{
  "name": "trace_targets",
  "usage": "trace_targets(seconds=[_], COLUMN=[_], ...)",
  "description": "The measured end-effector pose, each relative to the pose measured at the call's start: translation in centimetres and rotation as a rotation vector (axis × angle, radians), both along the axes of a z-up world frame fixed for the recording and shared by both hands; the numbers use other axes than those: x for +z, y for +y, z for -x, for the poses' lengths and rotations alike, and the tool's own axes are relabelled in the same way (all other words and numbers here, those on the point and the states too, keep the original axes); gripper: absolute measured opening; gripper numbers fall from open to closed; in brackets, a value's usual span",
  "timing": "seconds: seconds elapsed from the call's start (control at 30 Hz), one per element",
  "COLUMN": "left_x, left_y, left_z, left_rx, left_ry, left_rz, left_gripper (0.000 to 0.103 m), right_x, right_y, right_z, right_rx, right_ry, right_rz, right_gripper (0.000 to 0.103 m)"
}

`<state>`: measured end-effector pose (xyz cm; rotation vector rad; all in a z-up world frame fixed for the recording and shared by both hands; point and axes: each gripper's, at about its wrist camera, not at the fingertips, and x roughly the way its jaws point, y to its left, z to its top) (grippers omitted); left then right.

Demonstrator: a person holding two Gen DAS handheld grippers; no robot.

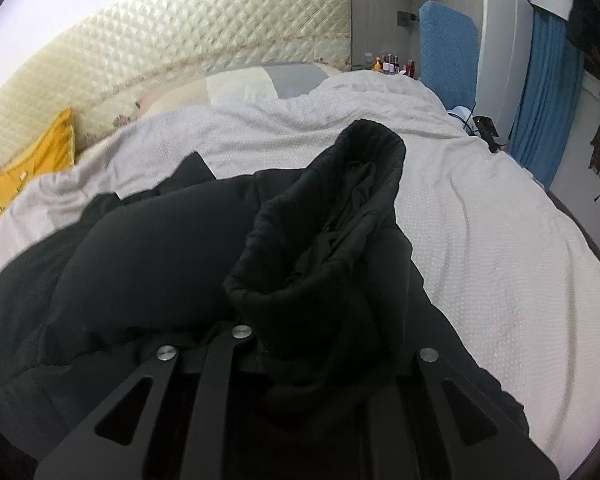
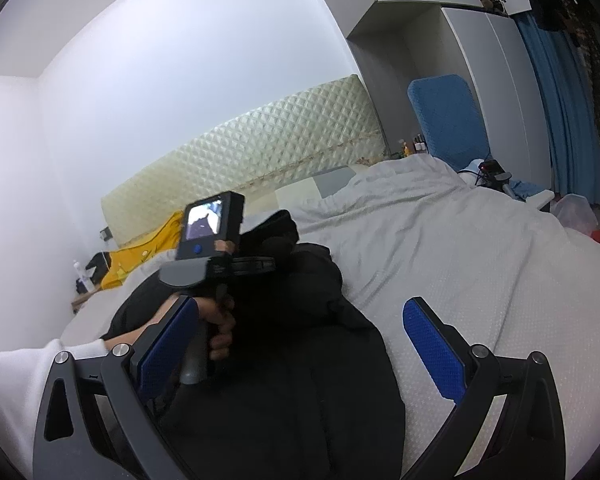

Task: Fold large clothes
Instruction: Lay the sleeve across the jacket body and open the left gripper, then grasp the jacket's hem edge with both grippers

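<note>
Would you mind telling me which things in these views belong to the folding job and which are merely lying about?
Belong to the job:
- black padded jacket, spread on the bed
- left gripper, shut on the jacket's cuffed sleeve
- right gripper, open above the jacket
- white bedspread, the folding surface

Lying about:
- yellow cushion
- bottles by the headboard
- blue curtain

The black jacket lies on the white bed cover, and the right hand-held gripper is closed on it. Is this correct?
Not quite. The right hand-held gripper is open, its blue pads wide apart above the black jacket, as the right wrist view shows. The jacket does lie on the white bed cover.
</note>
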<state>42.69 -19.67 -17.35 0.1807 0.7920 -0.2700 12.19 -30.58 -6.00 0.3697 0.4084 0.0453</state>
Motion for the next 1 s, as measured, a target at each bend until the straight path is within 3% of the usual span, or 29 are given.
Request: trace_targets(seconds=[0.17, 0.27, 0.37, 0.4, 0.43, 0.53, 0.67, 0.87, 1.0], left_x=[2.0, 2.9, 3.9, 4.3, 4.7, 6.2, 8.9, 11.5, 10.7], left_y=[0.8, 1.4, 2.4, 2.8, 3.1, 4.8, 8.8, 15.9, 20.5], left_z=[2.0, 2.9, 4.2, 4.7, 5.3, 6.8, 7.9, 7.6, 6.0], left_rx=[-0.011, -0.025, -0.037, -0.041, -0.051, -0.064, -0.017, 0.094, 0.174], left_ry=[-0.057, -0.045, -0.056, -0.074, -0.095, -0.121, -0.159, -0.193, -0.191], left_rz=[-0.001, -0.008, -0.004, -0.009, -0.012, -0.004, 0.062, 0.115, 0.117], left_gripper=[0.018, 0.029, 0.064, 0.083, 0.087, 0.087, 0.087, 0.087, 0.087], right_x=[0.0, 0.2, 0.5, 0.7, 0.8, 1.2, 2.5, 7.3, 7.5], right_y=[-0.1, 0.0, 0.4, 0.5, 0.6, 1.0, 2.0, 4.9, 7.0], right_z=[-0.1, -0.1, 0.0, 0.1, 0.1, -0.2, -2.4, -9.8, -14.7], right_rx=[-0.017, -0.023, -0.025, -0.026, -0.026, -0.014, 0.019, 0.125, 0.21], right_ry=[0.0, -0.005, -0.012, -0.016, -0.02, -0.039, -0.051, -0.092, -0.077], right_rz=[0.007, 0.018, 0.033, 0.038, 0.042, 0.058, 0.068, 0.162, 0.192], right_gripper=[0.103, 0.103, 0.103, 0.103, 0.103, 0.103, 0.103, 0.103, 0.103])
